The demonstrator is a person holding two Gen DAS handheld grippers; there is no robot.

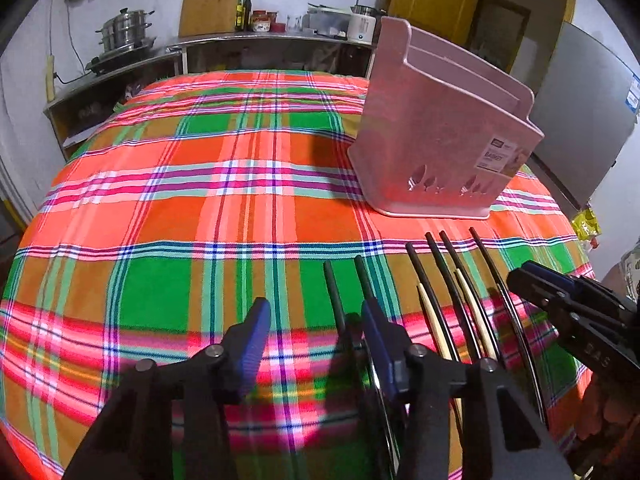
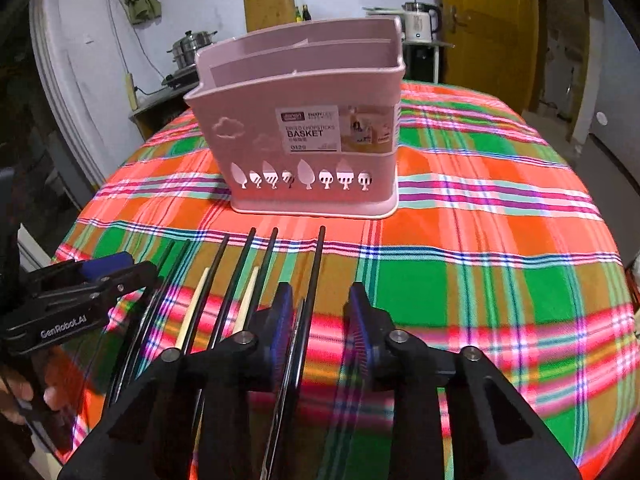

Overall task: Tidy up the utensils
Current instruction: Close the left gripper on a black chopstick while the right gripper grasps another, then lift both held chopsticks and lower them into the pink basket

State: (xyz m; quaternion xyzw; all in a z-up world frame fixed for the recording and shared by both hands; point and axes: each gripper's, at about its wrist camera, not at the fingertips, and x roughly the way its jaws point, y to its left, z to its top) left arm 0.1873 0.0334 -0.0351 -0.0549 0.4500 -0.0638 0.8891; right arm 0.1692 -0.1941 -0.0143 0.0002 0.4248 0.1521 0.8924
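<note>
Standing beyond both grippers on the plaid tablecloth [image 2: 500,280], the pink chopstick basket [image 2: 300,128] awaits. Black chopsticks [image 2: 244,280] lie fanned just ahead. Right gripper [image 2: 320,320], jaws apart, straddles one [image 2: 316,272]: close squarely mid-shaft. Left gripper [image 1: 316,328] is open too, beside another.

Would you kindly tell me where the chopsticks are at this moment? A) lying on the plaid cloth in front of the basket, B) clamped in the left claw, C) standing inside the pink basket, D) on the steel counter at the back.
A: the chopsticks lie side by side on the plaid cloth, short of the pink basket, whose visible compartments hold none.
</note>
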